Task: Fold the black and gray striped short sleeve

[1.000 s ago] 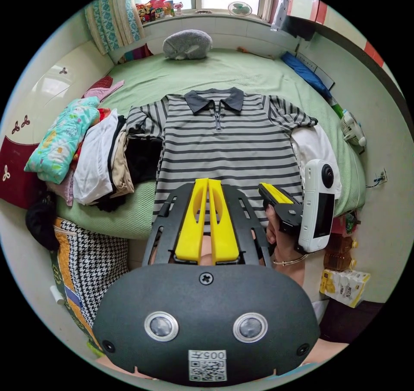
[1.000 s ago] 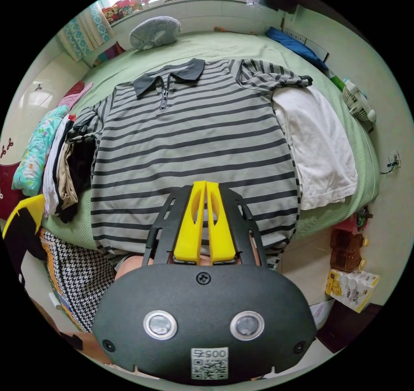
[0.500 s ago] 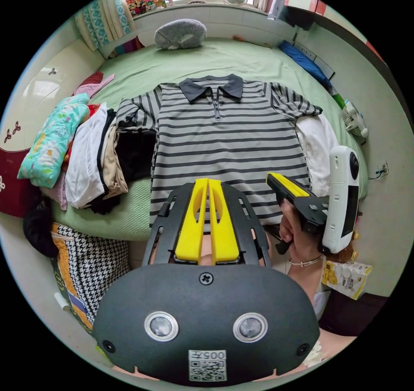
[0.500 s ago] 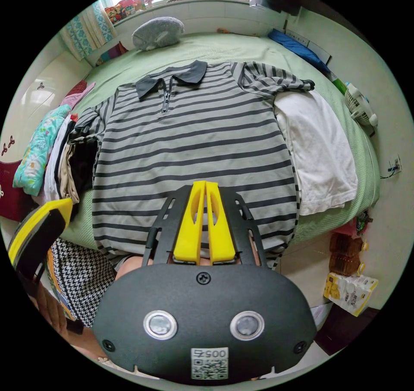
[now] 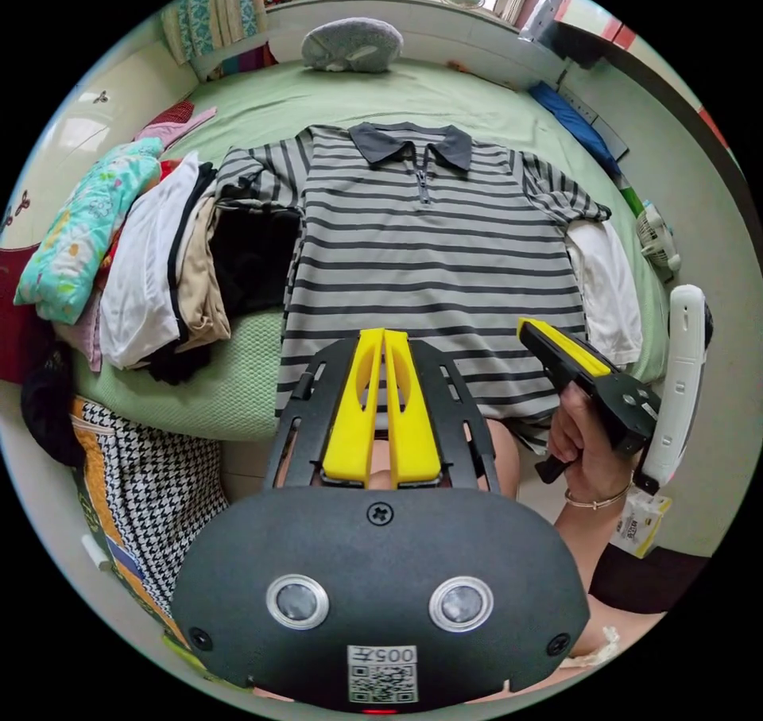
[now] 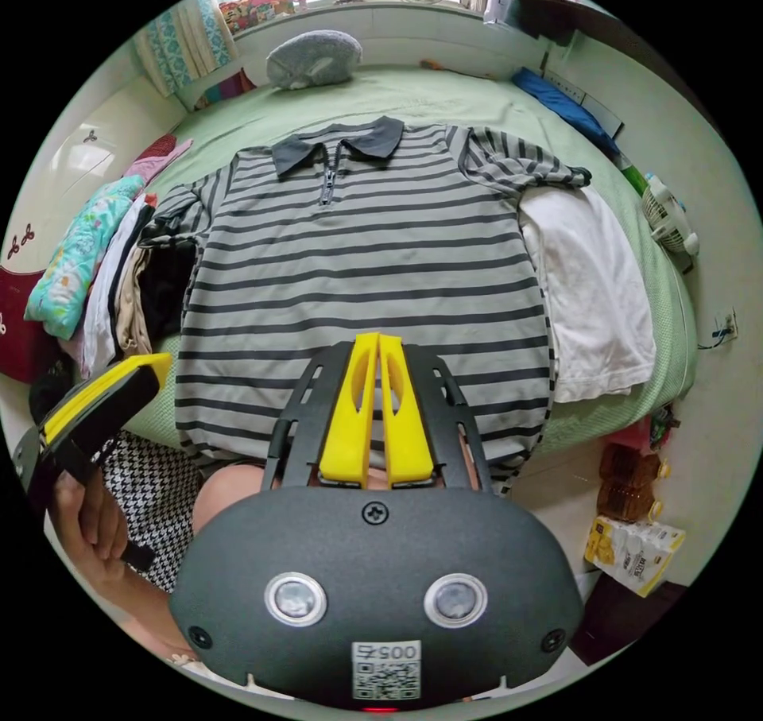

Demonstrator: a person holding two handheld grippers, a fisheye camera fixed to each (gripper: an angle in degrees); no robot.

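the shirt (image 5: 433,264) lies flat and face up on the green bed (image 5: 397,101), collar (image 5: 412,143) at the far end from both tongs, hem hanging just over the near bed edge. it is striped black on gray, with a short zip below the collar.

in the left gripper view, the left tongs (image 5: 384,338) have their yellow jaws pressed together with nothing between them, tips hovering over the lower part of the shirt, not touching it as far as can be seen. to their right, the right tongs (image 5: 531,330) show from the side, held by a hand (image 5: 584,455) with a bracelet; their tip sits near the shirt's lower right edge. to the left of the left tongs lies a pile of clothes (image 5: 171,276), and one sleeve (image 5: 250,184) rests against it.

in the right gripper view, the right tongs (image 6: 379,343) are also closed and empty, tips above the shirt's (image 6: 362,276) lower middle. a white cloth (image 6: 592,292) lies to their right, just beside the shirt, with the other sleeve (image 6: 517,164) resting on its far end. the left tongs (image 6: 147,367) show at the left edge, gripped by a hand (image 6: 91,514). a gray pillow (image 6: 314,57) sits beyond the collar.
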